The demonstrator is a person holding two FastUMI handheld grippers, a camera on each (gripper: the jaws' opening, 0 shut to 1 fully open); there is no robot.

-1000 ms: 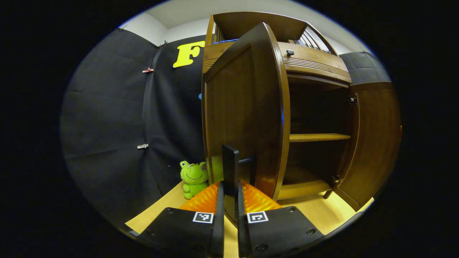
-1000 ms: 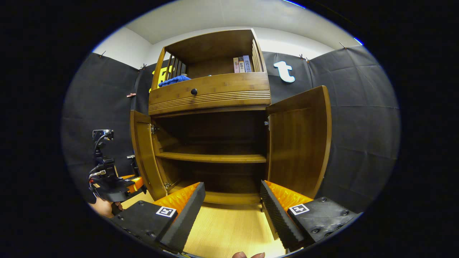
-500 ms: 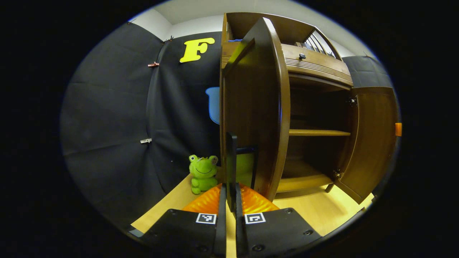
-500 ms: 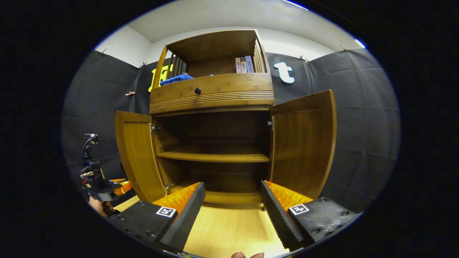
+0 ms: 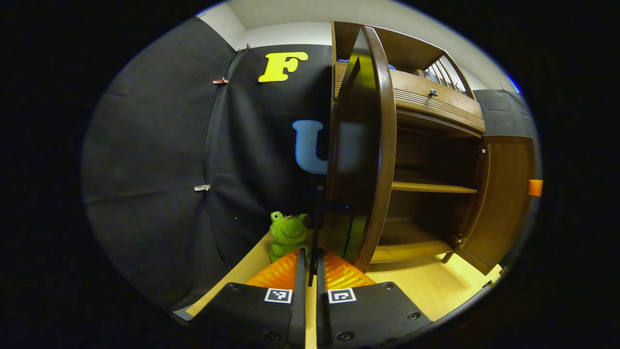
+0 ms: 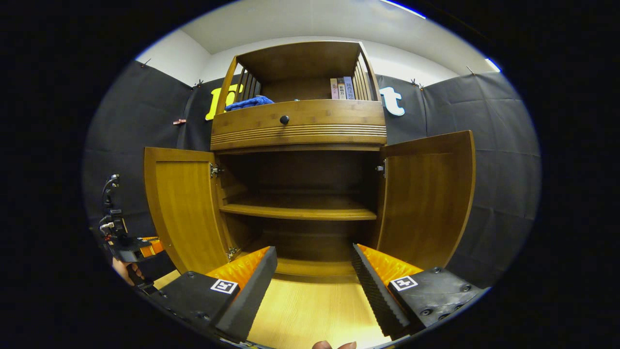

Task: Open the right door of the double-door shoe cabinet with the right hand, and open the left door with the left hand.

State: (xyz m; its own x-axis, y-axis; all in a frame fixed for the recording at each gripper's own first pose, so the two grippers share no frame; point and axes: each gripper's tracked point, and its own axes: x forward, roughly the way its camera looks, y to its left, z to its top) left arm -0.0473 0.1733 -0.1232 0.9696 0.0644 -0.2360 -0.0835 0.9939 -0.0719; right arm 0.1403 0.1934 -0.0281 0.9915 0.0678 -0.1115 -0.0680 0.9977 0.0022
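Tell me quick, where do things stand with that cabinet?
Left gripper shut on left door handle, left door swung wide. Right gripper open, holding nothing; right door open. Frog toy beside the left door.

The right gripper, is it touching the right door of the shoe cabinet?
Apart. The right gripper view shows the right gripper open over bare floor, clear space between its fingers and the right door.

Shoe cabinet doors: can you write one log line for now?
left door: open, left claw on handle | right door: open | right claw: open
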